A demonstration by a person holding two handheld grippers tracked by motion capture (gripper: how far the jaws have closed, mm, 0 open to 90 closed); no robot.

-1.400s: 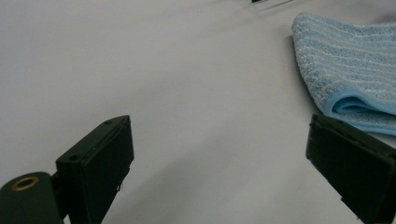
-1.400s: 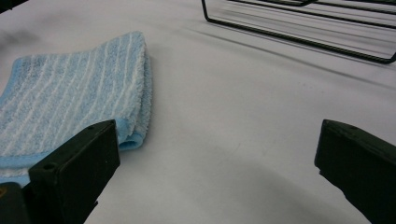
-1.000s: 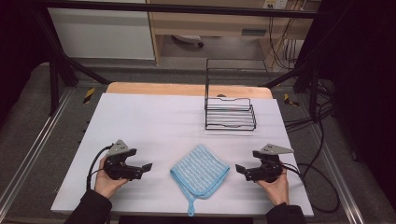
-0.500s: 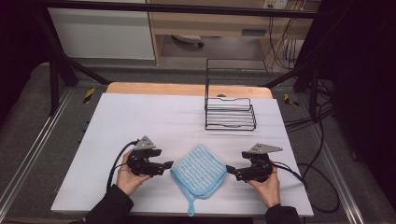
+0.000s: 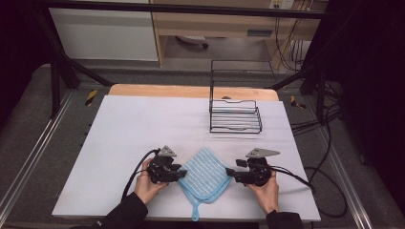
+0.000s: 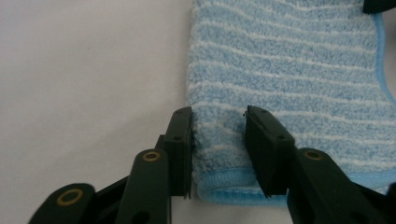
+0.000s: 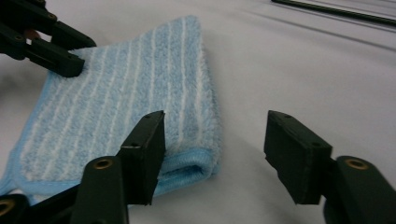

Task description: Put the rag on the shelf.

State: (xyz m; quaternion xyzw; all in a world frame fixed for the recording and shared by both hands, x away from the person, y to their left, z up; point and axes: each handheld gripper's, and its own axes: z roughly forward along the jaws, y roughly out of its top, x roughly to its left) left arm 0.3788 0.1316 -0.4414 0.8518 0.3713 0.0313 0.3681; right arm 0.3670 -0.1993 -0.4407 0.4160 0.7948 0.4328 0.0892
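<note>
The left gripper (image 5: 182,172) sits at the left corner of the cloth (image 5: 205,173), held low over the table (image 5: 119,129) by the left hand (image 5: 148,183). In the left gripper view, its jaws straddle the folded corner of the cloth (image 6: 289,84): the left jaw stands against the cloth's outer edge, the right jaw rests on the striped pile a little way in, and a ridge of fabric is bunched between them. These jaws have just been closing, with the cloth between them; whether the pads already pinch it firmly cannot be told.

The cloth, light blue with white stripes and a blue hem, lies flat between the two grippers, its loop trailing toward the near table edge.

The right gripper (image 5: 229,172), in the right hand (image 5: 265,188), meets the cloth's right corner. In the right gripper view, its jaws stand apart: the left jaw lies in front of the folded corner of the cloth (image 7: 140,93), the right jaw is over bare table just beside it. These jaws have also been closing and grip nothing so far. The left gripper (image 7: 70,63) shows beyond them, at the cloth's far corner.

Beyond both grippers, well apart, stands a wire rack (image 5: 235,114).
</note>
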